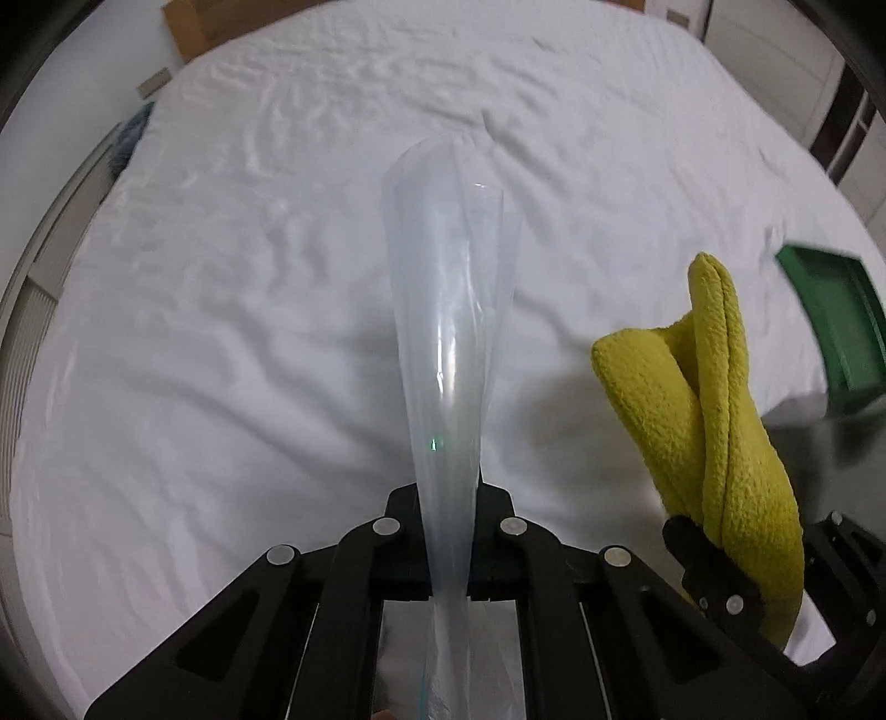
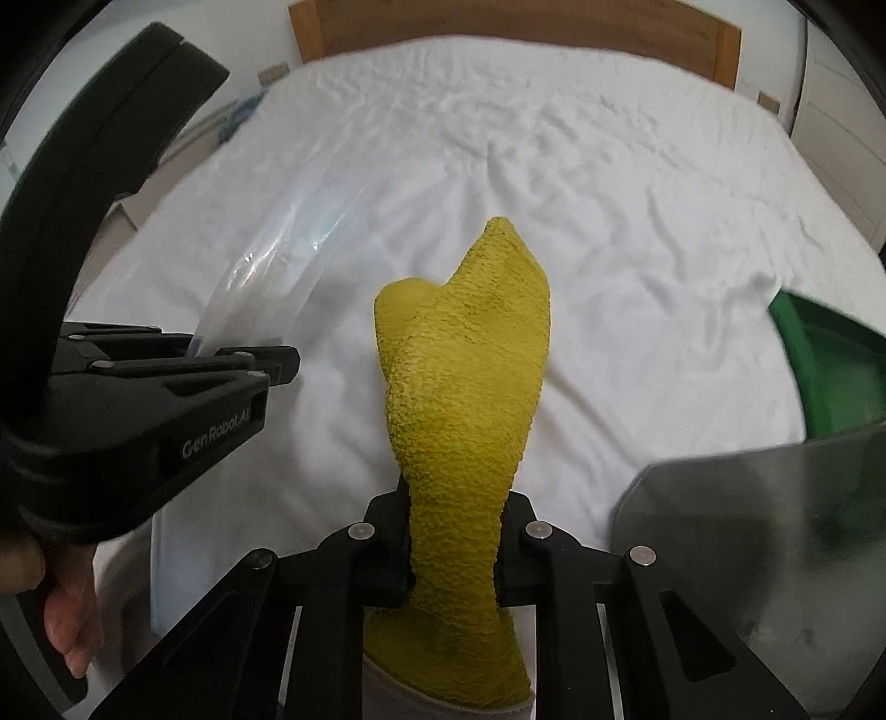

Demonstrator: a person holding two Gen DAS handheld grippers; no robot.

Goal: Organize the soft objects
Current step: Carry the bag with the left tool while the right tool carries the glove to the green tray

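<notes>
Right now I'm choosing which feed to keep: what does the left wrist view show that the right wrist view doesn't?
Left wrist only: the left gripper head-on, shut on the clear plastic bag.

Right wrist only: the right gripper head-on, shut on the yellow cloth; wooden headboard; a hand.

Both: bag, cloth, white bed sheet, green bin.

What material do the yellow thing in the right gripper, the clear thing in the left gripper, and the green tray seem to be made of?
Yellow cloth: likely fleece or microfibre, matte; its surface is nubbly and it folds softly.
Clear bag: thin plastic film, glossy; the sheet shows through it and light streaks run along its creases.
Green tray: probably hard plastic, smooth, with straight rigid walls; it is blurred, so this is less sure.
</notes>
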